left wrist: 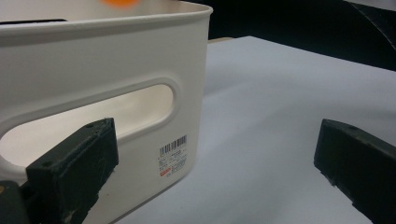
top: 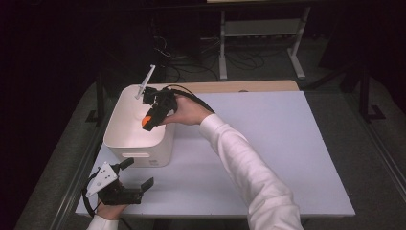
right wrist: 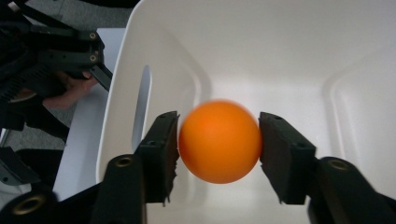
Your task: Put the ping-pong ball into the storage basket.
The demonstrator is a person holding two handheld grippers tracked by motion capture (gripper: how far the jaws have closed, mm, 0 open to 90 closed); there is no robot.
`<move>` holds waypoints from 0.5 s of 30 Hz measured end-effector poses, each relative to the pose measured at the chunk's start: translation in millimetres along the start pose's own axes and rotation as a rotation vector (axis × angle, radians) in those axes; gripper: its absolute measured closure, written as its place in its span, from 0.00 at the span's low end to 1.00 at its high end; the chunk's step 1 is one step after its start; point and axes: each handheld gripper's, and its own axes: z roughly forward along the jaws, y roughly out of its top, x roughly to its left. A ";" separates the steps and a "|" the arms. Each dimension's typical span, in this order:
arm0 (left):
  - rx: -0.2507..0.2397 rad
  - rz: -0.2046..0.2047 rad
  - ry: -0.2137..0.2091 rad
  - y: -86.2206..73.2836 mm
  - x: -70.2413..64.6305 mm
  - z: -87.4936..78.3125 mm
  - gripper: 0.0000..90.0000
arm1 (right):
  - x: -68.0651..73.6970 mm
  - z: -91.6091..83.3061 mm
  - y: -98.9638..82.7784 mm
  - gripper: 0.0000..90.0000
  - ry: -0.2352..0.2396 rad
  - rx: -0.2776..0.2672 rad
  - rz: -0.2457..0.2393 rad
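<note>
Two grippers at work on a white table [top: 268, 143]. At far left, near the front edge, the left gripper [top: 139, 173] rests with jaws spread wide, nothing between them, aimed at the handle slot of the white bin [top: 136, 155]. Right gripper [top: 147, 120] hangs over the bin's open top, an orange ball [right wrist: 219, 141] between its pads; slight gaps show at both sides, so the ball looks loose. A white stick [top: 146, 80] leans at the bin's far rim. Right half of table bare.

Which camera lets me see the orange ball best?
The right gripper view: the orange ball sits big and whole between that gripper's black jaws, over the white bin. The high view shows a small orange spot; the left gripper view a blurred sliver above the bin's rim.
</note>
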 end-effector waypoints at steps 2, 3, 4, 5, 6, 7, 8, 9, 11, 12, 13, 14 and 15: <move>0.007 0.009 0.000 0.0 0.6 -0.5 0.00 | -0.6 -1.3 -0.5 0.34 0.021 -0.015 0.021; 0.000 0.002 0.000 0.0 0.3 -0.1 0.00 | 0.1 -2.5 -0.7 0.28 0.017 -0.013 0.029; 0.002 0.003 0.000 0.0 0.4 -0.2 0.00 | 0.5 -4.2 -0.9 0.22 0.017 -0.029 0.027; 0.004 0.003 0.001 0.0 0.4 -0.2 0.00 | 1.1 -5.3 -1.1 0.17 0.015 -0.037 0.030; 0.002 0.001 0.001 0.0 0.2 -0.2 0.00 | 2.1 -6.9 -1.3 0.13 0.004 -0.045 0.025; 0.002 0.002 0.001 0.1 0.2 -0.2 0.00 | 3.8 -9.4 -1.9 0.11 -0.003 -0.052 0.019; 0.002 0.002 0.000 0.1 0.1 -0.2 0.00 | 5.0 -11.4 -2.4 0.07 -0.011 -0.055 0.021; 0.002 0.001 0.000 0.2 0.0 -0.2 0.00 | 6.1 -12.7 -2.8 0.00 -0.026 -0.060 0.024; 0.006 0.002 0.000 0.2 0.1 -0.2 0.00 | 6.9 -16.1 -5.0 0.00 -0.056 -0.072 0.028; 0.006 0.001 0.000 0.2 0.1 -0.2 0.00 | 7.4 -18.2 -6.1 0.00 -0.065 -0.077 0.025; 0.005 -0.001 0.000 0.2 0.1 -0.2 0.00 | 7.7 -19.5 -7.2 0.00 -0.070 -0.084 0.023; 0.006 -0.001 0.000 0.2 0.1 -0.2 0.00 | 7.7 -21.8 -9.1 0.00 -0.077 -0.089 0.027; 0.006 0.000 0.000 0.2 0.1 -0.2 0.00 | 8.0 -23.2 -10.1 0.00 -0.077 -0.093 0.032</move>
